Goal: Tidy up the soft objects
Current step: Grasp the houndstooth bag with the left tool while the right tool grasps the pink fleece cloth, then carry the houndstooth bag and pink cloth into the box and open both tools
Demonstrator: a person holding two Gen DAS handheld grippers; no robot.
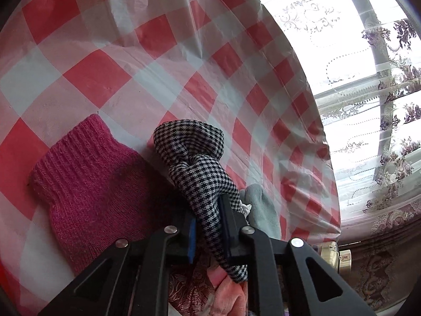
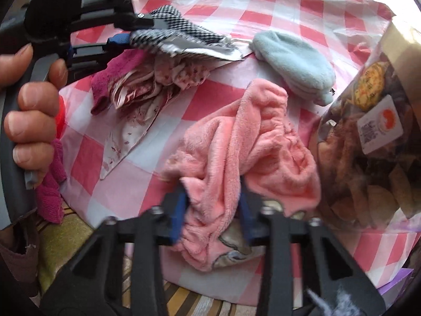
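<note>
Two tools clamped — left tool (image 1: 208, 226) on houndstooth cloth (image 1: 200, 163), right tool (image 2: 213, 208) on pink fleece (image 2: 244, 142); snack jar (image 2: 368, 142) beside.

A desk (image 2: 263, 5) under a tablecloth (image 1: 110, 52) carries a scatter of soft things. Towards the near edge lies a crumpled fleece garment (image 2: 250, 142), a fold of it between the right tongs (image 2: 214, 208). Behind it and a little to the right rests a fleece mitten (image 2: 294, 58). At the far left a houndstooth cloth (image 2: 181, 34) is lifted off the pile, pinched in the left tongs (image 2: 126, 31), with a hand (image 2: 29, 110) on their handle. Beneath that cloth lies a printed scarf (image 2: 142, 97), and a knitted sock (image 1: 86, 184) beside it. At the right edge stands a clear bag of snacks (image 2: 368, 144), just beside the fleece garment. Beyond the desk hangs a lace curtain (image 1: 368, 79)
</note>
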